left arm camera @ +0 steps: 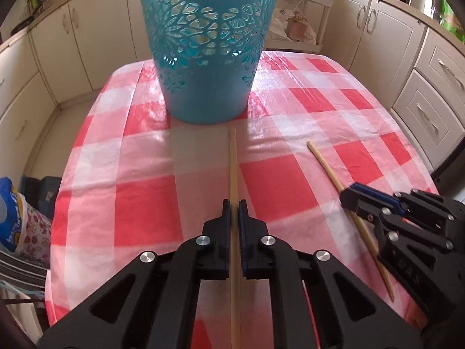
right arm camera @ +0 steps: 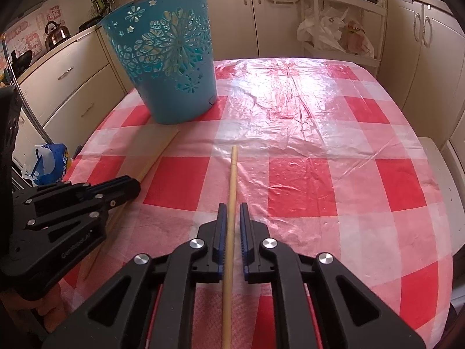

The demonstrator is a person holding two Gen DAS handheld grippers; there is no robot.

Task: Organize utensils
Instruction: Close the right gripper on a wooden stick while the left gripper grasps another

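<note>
A blue cut-out plastic basket stands upright on the red-and-white checked table, also in the right wrist view. My left gripper is shut on a wooden chopstick that points at the basket's foot. My right gripper has its jaws narrowly apart around a second chopstick; the left pad touches it, a small gap shows on the right. In the left wrist view the right gripper sits over that chopstick. The left gripper also shows in the right wrist view.
Cream kitchen cabinets ring the table. A white rack with plastic bags stands behind it. A blue bag lies on the floor at left. The table's far right half has only the shiny cloth.
</note>
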